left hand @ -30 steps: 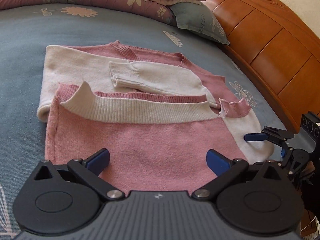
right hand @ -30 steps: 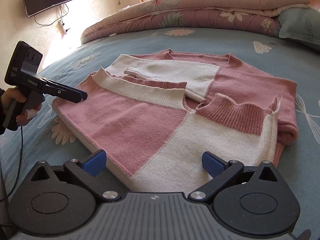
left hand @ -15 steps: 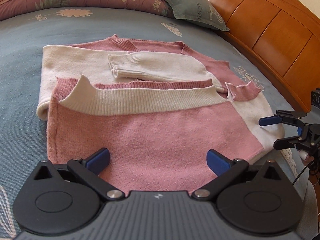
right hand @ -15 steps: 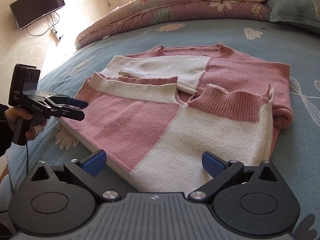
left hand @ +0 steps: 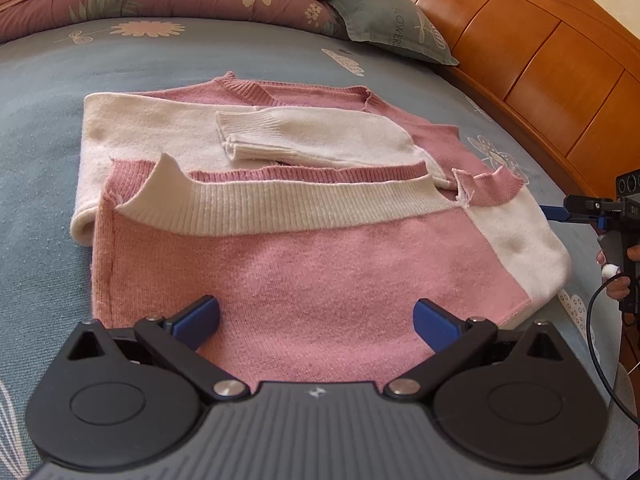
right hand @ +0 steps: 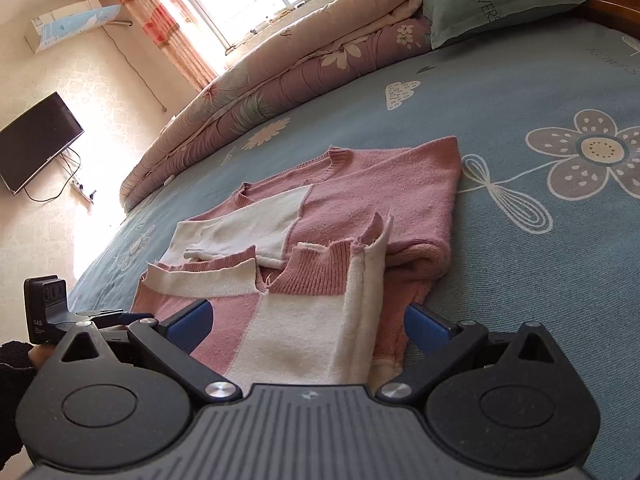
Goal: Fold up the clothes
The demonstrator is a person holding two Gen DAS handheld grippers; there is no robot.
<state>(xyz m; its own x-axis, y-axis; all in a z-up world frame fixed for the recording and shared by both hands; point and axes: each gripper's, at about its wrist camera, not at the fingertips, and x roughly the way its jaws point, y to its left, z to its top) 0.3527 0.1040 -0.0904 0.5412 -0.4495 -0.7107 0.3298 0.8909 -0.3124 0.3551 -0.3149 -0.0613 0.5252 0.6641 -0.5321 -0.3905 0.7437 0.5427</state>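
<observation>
Pink-and-cream sweater (left hand: 304,264) lies half-folded on bed (left hand: 40,128). Left gripper (left hand: 316,322) and right gripper (right hand: 306,326) near its lower fold, jaws wide, empty. Risk: one-layer pinch undoes fold.

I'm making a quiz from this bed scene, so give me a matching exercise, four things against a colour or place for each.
Things:
1. sweater
2. pillow
3. headboard
4. television

Descriptions:
A. orange-brown wood
B. black, mounted on the wall
C. pink and cream, partly folded on the bed
D. grey-green, lying by the quilt

Pairs: 1-C, 2-D, 3-A, 4-B
</observation>
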